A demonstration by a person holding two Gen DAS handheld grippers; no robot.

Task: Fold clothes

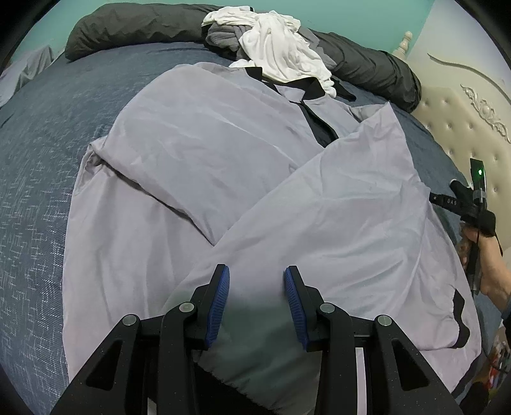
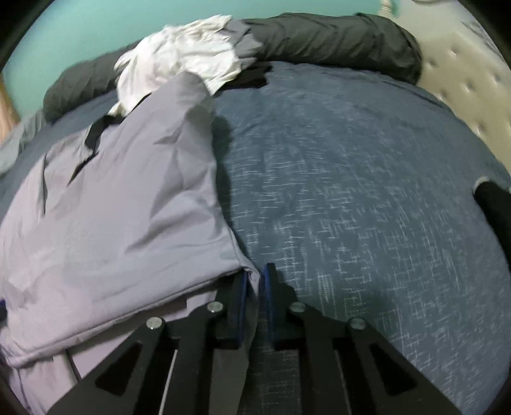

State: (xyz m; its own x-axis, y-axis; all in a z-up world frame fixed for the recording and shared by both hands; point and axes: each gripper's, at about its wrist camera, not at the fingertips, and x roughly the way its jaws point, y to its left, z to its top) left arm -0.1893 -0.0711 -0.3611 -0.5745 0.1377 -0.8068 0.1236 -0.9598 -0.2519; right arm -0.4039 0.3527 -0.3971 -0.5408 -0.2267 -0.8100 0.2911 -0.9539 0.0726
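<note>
One lavender garment (image 1: 223, 166), one white garment (image 1: 281, 54), one dark bolster (image 1: 134, 28), two hand-held grippers.

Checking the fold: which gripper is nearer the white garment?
Neither clearly. The left gripper and right gripper both sit at the lilac shirt's near end, far from the white garment.

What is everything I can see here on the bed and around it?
Shirt: one, lilac with black collar and trim, spread mid-bed, one side folded over.
White clothes: a small heap, far edge of bed, touching the shirt's collar.
Grey garment: one, under the white heap.
Dark roll: one, charcoal, along the far edge.
Bedspread: one, speckled blue.
Headboard: one, cream, tufted, right.
Wall: teal.
Left gripper: open above the shirt.
Right gripper: shut on the shirt's edge.
</note>
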